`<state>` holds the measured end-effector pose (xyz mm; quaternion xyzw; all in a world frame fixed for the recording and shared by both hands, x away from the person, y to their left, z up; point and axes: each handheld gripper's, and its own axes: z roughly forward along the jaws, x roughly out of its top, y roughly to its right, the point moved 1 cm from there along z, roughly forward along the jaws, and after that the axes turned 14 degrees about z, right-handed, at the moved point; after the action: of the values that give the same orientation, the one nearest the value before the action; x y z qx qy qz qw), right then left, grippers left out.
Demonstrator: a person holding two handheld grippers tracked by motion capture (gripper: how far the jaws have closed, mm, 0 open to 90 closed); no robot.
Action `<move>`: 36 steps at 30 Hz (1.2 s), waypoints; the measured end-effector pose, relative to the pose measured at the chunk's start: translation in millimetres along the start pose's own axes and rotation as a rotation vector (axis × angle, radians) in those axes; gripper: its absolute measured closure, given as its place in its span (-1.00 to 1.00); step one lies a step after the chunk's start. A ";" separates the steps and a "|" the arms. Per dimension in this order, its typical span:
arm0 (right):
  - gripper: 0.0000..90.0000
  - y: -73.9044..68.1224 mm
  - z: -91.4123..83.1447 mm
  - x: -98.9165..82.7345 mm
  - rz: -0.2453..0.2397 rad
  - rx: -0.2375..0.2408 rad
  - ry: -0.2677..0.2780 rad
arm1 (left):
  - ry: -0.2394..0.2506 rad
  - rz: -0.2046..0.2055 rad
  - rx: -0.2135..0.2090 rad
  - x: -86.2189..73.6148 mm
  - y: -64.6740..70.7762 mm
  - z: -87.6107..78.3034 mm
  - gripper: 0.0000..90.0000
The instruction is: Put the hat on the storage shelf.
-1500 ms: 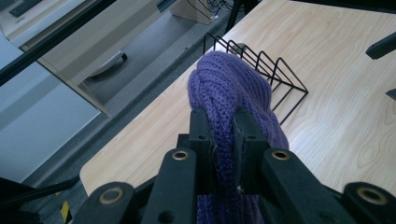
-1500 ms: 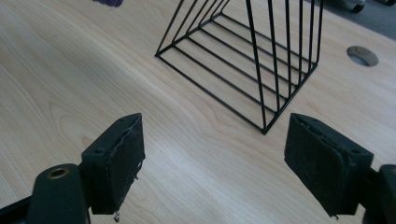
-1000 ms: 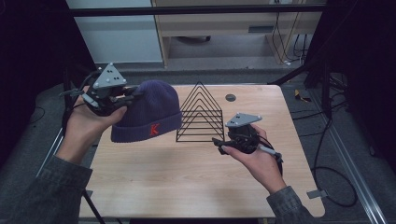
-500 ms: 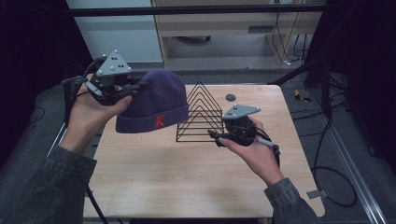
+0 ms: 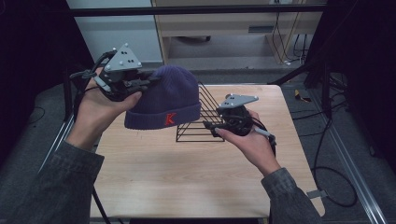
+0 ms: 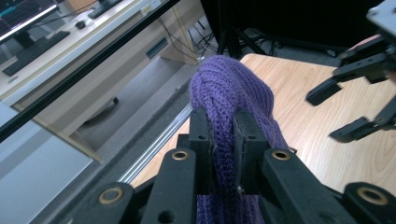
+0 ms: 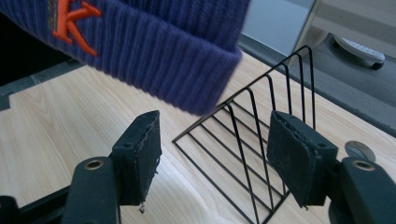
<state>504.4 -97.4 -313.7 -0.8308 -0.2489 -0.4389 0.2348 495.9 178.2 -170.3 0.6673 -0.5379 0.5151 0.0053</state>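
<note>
Left claw (image 5: 148, 84), pinching the purple beanie (image 5: 170, 100), has lifted it above the wire rack (image 5: 201, 122); right claw (image 5: 211, 127), jaws narrowing on nothing, waits spread.

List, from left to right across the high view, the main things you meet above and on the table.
left gripper → purple beanie → black wire rack → right gripper
</note>
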 end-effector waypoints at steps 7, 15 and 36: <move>-0.28 6.2 8.3 4.3 -0.017 -0.013 -0.025 | 0.022 0.023 -0.026 7.6 8.0 8.4 0.77; -0.30 17.7 17.3 2.0 -0.005 0.000 -0.056 | 0.055 0.044 -0.062 15.3 12.9 17.1 0.77; 0.70 43.7 6.6 15.2 -0.013 0.003 -0.007 | 0.091 -0.006 -0.016 27.2 -4.8 60.5 0.76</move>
<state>543.0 -123.7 -311.7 -0.8304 -0.2559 -0.4370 0.2323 537.7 126.9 -177.2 0.6449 -0.5390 0.5406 0.0365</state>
